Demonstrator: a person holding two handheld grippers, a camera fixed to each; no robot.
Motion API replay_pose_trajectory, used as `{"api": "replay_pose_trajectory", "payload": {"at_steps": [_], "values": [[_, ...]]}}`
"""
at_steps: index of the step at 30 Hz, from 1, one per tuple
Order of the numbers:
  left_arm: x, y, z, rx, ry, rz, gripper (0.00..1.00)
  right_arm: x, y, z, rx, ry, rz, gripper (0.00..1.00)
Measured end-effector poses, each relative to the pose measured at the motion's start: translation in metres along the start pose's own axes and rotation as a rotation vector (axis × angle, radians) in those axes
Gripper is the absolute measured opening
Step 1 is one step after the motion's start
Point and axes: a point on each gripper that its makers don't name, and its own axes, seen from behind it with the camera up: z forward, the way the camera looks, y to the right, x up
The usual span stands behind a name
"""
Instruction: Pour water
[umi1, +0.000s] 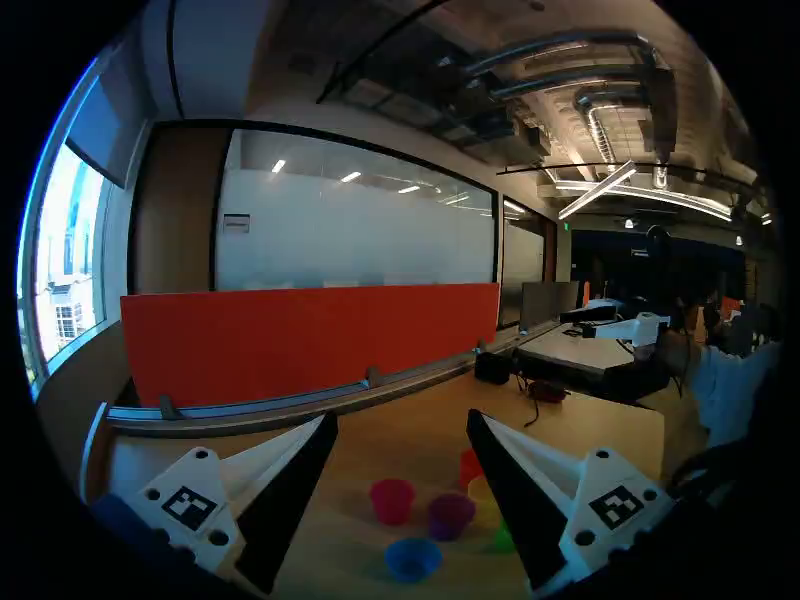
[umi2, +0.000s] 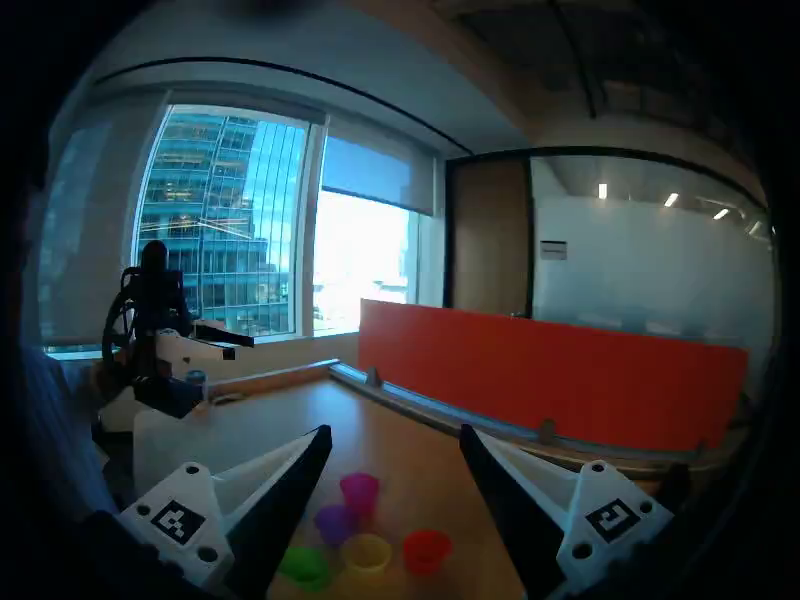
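Observation:
Several small coloured cups stand clustered on the wooden table (umi1: 400, 445). In the left gripper view I see a pink cup (umi1: 391, 500), a purple cup (umi1: 450, 515), a blue cup (umi1: 413, 558) and a red cup (umi1: 470, 465) below my left gripper (umi1: 400, 415), which is open and holds nothing. In the right gripper view the pink cup (umi2: 359, 493), purple cup (umi2: 333, 523), green cup (umi2: 303, 565), yellow cup (umi2: 366, 553) and red cup (umi2: 427, 550) sit low between the fingers of my right gripper (umi2: 394, 430), also open. A translucent white jug (umi2: 160, 445) with a blue cap stands at the left.
An orange divider panel (umi1: 310, 335) runs along the table's far edge. A black-and-white device (umi2: 160, 340) stands just behind the jug, by the window. More desks with dark items (umi1: 600, 350) lie to the right.

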Motion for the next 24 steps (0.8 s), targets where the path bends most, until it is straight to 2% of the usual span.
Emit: {"api": "replay_pose_trajectory", "payload": {"at_steps": [12, 24], "values": [[-0.041, 0.002, 0.009, -0.034, -0.09, 0.019, 0.96, -0.032, -0.015, 0.0, 0.077, -0.092, -0.03, 0.99], [-0.088, 0.007, 0.019, -0.056, -0.179, 0.03, 0.96, -0.066, -0.03, 0.003, 0.154, -0.165, -0.028, 0.99]]}}
